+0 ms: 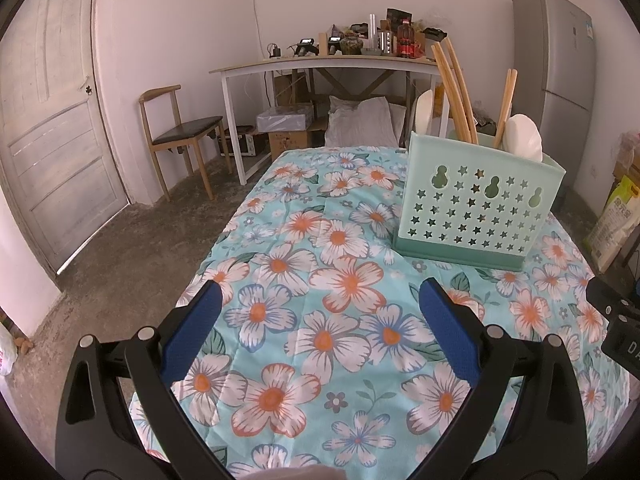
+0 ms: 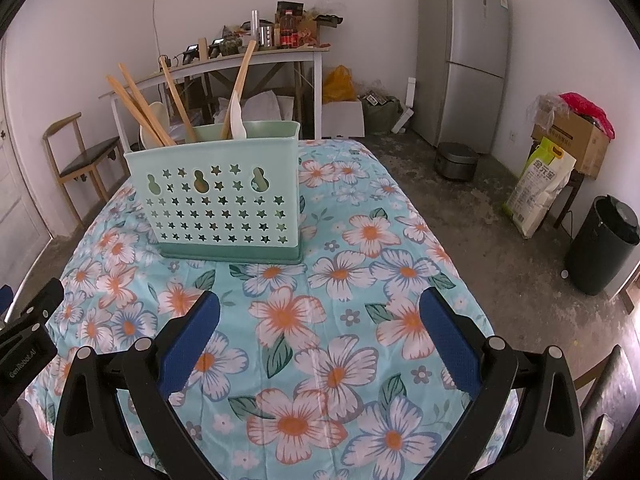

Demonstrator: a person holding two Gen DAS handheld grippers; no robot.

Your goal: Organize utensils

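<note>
Utensil holder on floral-clothed table, both grippers empty and spread.

Item: mint-green utensil holder [image 2: 222,196], star-perforated front wall, standing upright on the table [image 2: 352,280] under a turquoise flower-print cloth. Contents: wooden chopsticks [image 2: 136,108] leaning leftward; wooden-handled white spatula [image 2: 237,98] leaning rightward; white spoon [image 1: 522,138] at the holder's right end. Left gripper [image 1: 320,312]: blue-padded fingers wide apart, nothing between them, hovering over the cloth short of the holder. Right gripper [image 2: 320,316]: fingers likewise wide apart, holding nothing, the holder ahead and to its left.
</note>
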